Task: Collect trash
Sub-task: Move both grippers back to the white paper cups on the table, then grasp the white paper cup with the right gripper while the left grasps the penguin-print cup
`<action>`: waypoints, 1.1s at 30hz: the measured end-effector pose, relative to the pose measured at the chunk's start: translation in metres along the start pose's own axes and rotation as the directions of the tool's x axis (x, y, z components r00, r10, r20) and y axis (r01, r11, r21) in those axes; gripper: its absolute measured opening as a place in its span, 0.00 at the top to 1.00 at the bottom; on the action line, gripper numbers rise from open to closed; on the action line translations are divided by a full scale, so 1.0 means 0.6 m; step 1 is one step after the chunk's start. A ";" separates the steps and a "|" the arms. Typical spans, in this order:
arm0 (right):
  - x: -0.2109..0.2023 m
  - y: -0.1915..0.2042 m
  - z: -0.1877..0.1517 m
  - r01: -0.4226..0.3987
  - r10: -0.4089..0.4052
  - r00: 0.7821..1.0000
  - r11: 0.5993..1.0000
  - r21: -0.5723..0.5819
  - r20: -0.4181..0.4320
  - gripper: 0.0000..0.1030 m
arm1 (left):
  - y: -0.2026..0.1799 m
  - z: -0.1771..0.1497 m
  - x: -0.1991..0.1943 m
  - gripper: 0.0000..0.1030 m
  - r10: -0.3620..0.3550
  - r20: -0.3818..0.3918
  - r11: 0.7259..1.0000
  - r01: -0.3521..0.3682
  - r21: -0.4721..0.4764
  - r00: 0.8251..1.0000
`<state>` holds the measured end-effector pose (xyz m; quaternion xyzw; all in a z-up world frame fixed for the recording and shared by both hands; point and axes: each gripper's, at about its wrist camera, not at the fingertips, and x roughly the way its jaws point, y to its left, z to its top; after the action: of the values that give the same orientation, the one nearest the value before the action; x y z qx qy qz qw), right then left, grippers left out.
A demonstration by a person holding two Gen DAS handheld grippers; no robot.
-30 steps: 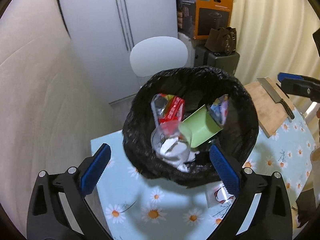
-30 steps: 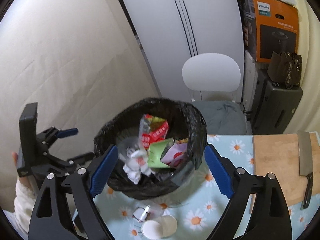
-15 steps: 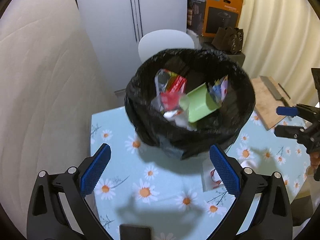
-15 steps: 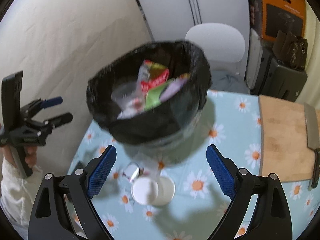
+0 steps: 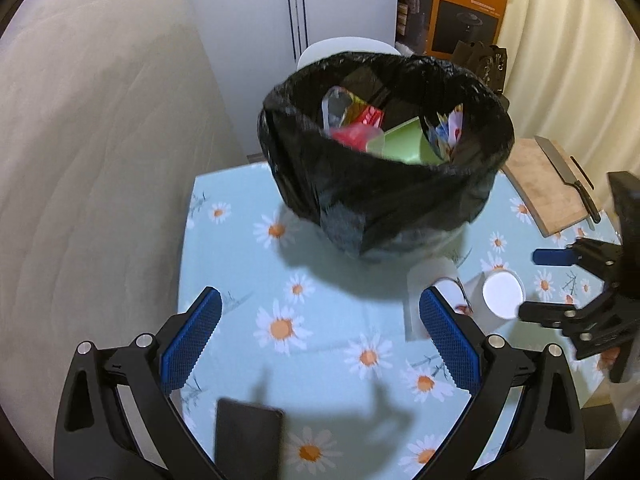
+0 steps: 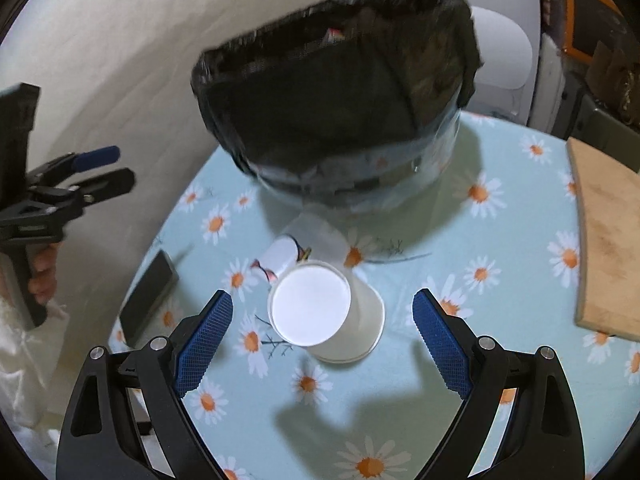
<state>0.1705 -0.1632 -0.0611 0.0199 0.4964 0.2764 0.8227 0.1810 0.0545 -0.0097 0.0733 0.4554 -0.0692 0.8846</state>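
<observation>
A bin lined with a black bag (image 5: 384,184) stands on the daisy-print table (image 5: 248,264), holding wrappers and a green piece of card. It also shows in the right wrist view (image 6: 336,120). An upside-down white paper cup (image 6: 326,312) stands in front of the bin, with a small crumpled wrapper (image 6: 280,258) and a white paper sheet (image 6: 320,236) beside it. My right gripper (image 6: 322,340) is open, just above and around the cup. My left gripper (image 5: 320,336) is open and empty over the table's near left part. The cup also shows in the left wrist view (image 5: 502,294).
A dark phone (image 6: 148,296) lies near the table's left edge, also low in the left wrist view (image 5: 248,436). A wooden cutting board (image 5: 548,188) with a cleaver (image 5: 564,164) lies at the right. A white chair (image 6: 504,56) stands behind the bin.
Both grippers have pulled back from the bin and dropped lower. The right gripper now hangs over the upturned cup. The left one has drawn back toward the table's near side.
</observation>
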 end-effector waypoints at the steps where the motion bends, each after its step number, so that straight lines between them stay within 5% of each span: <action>1: 0.008 0.001 -0.003 0.008 -0.008 1.000 1.000 -0.008 -0.001 0.15 | -0.002 -0.008 0.000 0.06 0.001 -0.005 1.000 -0.001 -0.004 1.000; 4: 0.024 0.004 -0.011 -0.006 0.006 1.000 1.000 -0.015 -0.015 0.23 | -0.007 -0.025 0.004 0.06 -0.008 -0.035 1.000 0.007 -0.017 0.999; 5: 0.031 0.005 -0.012 -0.021 0.021 0.999 1.000 -0.018 -0.027 0.44 | -0.009 -0.032 0.005 0.06 -0.015 -0.041 1.000 0.013 -0.025 0.999; 6: 0.038 0.006 -0.013 -0.021 0.020 0.999 1.000 -0.023 -0.043 0.50 | -0.011 -0.038 0.006 0.06 -0.007 -0.041 0.999 0.006 -0.032 0.999; 14: -0.008 -0.011 -0.029 0.010 -0.010 1.000 1.000 0.003 0.003 0.51 | -0.032 -0.054 0.025 0.06 0.001 -0.046 0.999 -0.003 -0.040 0.999; 33: -0.162 -0.096 -0.161 0.110 -0.121 0.992 0.964 0.240 0.031 0.50 | -0.145 -0.040 0.174 0.06 -0.148 -0.103 0.989 0.146 -0.032 0.984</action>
<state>0.0809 -0.2816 -0.0494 0.0957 0.5072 0.1660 0.8402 0.2056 -0.0320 -0.1147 0.0323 0.5061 -0.1250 0.8528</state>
